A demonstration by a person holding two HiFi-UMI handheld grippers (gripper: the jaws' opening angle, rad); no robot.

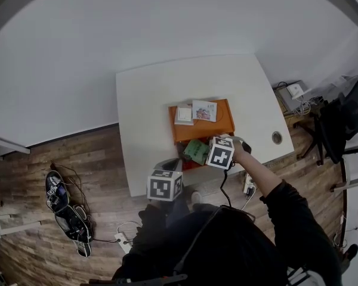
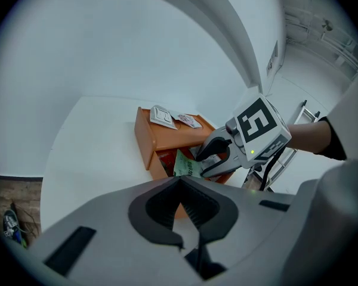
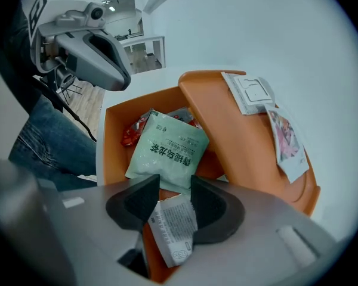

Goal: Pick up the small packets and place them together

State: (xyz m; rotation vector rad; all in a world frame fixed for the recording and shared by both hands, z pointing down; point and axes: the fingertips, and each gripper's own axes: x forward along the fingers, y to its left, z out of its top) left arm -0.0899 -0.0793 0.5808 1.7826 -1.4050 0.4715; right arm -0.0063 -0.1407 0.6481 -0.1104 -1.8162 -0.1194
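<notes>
This looks like an office room. A white desk (image 1: 143, 112) with a cable hole (image 1: 277, 137) stands by a plain white wall (image 1: 107, 22). A black office chair (image 1: 346, 127) is at 3 o'clock. A plug strip (image 1: 124, 238) lies on the wood floor (image 1: 77, 154) at 7 o'clock.

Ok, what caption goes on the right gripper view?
Right gripper open, white packet between its jaws, over the orange box.

White table (image 1: 149, 100), wood floor (image 1: 77, 154)
</notes>
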